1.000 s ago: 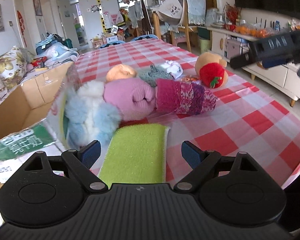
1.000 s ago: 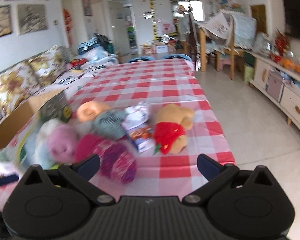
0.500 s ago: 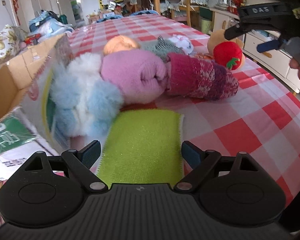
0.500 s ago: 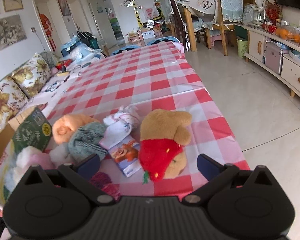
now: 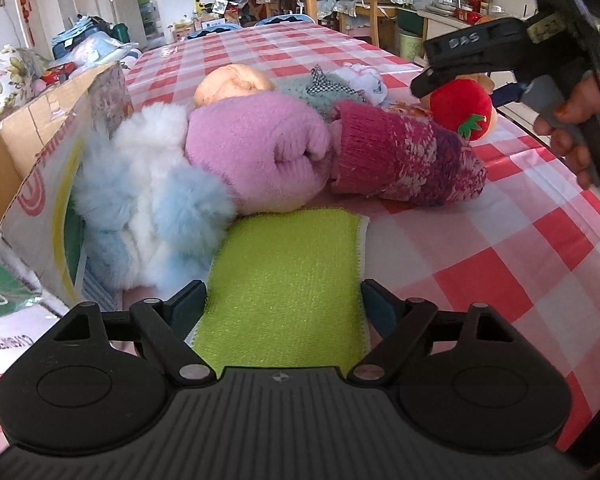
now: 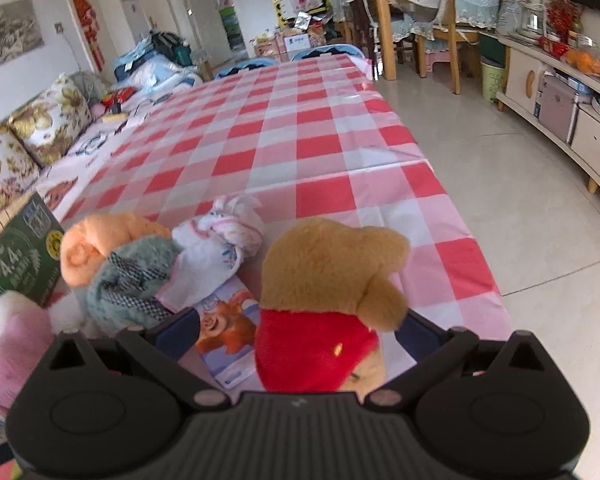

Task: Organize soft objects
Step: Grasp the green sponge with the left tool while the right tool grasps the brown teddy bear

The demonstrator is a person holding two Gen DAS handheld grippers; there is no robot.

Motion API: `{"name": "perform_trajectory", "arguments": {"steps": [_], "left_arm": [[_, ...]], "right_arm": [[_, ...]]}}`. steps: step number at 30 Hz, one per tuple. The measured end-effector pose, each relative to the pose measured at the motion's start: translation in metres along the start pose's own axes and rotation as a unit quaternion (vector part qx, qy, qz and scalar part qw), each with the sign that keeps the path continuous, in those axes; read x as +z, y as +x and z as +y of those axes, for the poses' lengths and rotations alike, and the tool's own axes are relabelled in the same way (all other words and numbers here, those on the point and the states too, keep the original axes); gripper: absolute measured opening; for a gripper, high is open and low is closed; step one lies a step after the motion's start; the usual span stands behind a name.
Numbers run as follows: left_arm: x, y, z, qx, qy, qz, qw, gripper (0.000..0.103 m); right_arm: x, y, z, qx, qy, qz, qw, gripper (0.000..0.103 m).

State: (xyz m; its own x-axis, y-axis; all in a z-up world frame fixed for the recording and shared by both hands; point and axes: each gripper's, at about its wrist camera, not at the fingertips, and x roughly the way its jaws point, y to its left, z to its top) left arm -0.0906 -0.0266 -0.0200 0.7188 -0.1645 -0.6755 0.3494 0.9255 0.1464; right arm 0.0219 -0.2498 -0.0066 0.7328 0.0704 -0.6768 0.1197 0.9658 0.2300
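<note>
We see the table (image 6: 300, 132), with the green cloth (image 5: 288, 280) at 6 o'clock between our left gripper (image 5: 284, 304)'s wide-open fingers. Our right gripper (image 6: 300, 328) straddles the bear (image 6: 328, 280), unclamped, at 6 o'clock.

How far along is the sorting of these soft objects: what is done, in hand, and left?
Done: nothing visibly; the cardboard box shows no sorted items. In hand: the open left gripper straddles the green cloth; the open right gripper straddles the bear plush, neither gripped yet. Left: the pink rolled towel, fluffy blue-white item and knitted sock lie on the table.
</note>
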Motion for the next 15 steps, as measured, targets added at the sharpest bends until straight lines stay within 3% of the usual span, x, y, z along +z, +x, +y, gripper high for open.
{"name": "perform_trajectory", "arguments": {"steps": [10, 15], "left_arm": [[0.022, 0.021, 0.001, -0.008, 0.009, 0.000, 0.9999, 0.091], [0.028, 0.023, 0.006, -0.026, 0.000, -0.003, 0.9997, 0.088]], "right_arm": [[0.007, 0.005, -0.009, 0.011, 0.019, 0.004, 1.000, 0.065], [0.007, 0.004, -0.013, 0.018, 0.038, 0.012, 0.999, 0.061]]}}
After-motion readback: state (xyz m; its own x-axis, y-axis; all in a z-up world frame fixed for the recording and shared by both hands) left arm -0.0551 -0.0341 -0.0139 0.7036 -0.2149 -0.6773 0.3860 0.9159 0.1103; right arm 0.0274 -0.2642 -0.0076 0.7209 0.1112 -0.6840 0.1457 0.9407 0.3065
